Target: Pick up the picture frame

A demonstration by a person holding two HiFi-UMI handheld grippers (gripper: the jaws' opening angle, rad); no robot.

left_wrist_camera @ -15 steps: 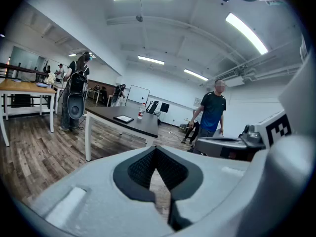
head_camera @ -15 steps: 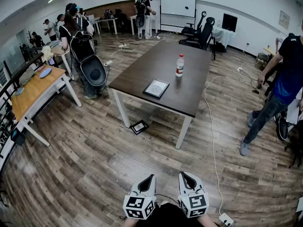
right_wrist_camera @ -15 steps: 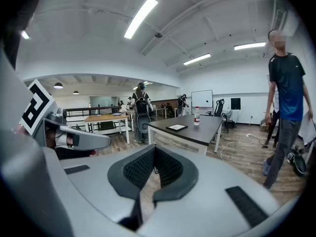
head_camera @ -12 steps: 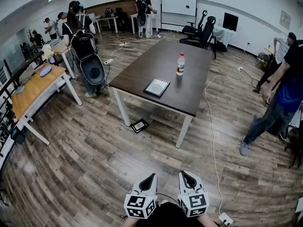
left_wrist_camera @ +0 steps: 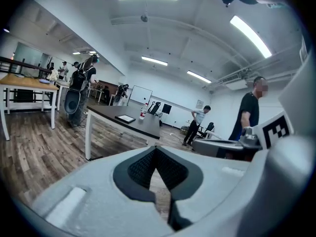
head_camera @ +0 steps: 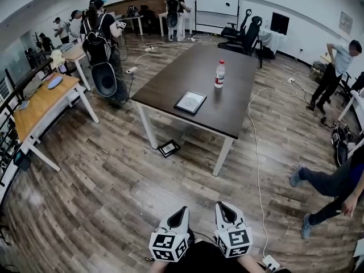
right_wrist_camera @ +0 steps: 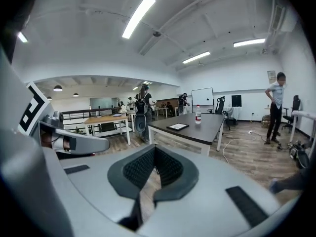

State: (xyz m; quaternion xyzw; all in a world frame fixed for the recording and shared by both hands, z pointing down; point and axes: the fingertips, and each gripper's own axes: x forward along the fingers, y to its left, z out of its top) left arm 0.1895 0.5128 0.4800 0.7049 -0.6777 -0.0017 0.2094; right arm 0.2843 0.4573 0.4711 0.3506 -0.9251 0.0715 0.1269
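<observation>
Bright ceiling strip lights (right_wrist_camera: 138, 17); fisheye-bent edges.

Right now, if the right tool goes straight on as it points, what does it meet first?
Probably the wooden floor, short of the dark table; nothing nearer shows, but depth is unclear.

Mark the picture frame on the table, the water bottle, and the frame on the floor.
picture frame on the table (head_camera: 189, 102), head view, middle of its glass.
water bottle (head_camera: 218, 76), head view, mid-body.
frame on the floor (head_camera: 169, 148), head view, its middle.
</observation>
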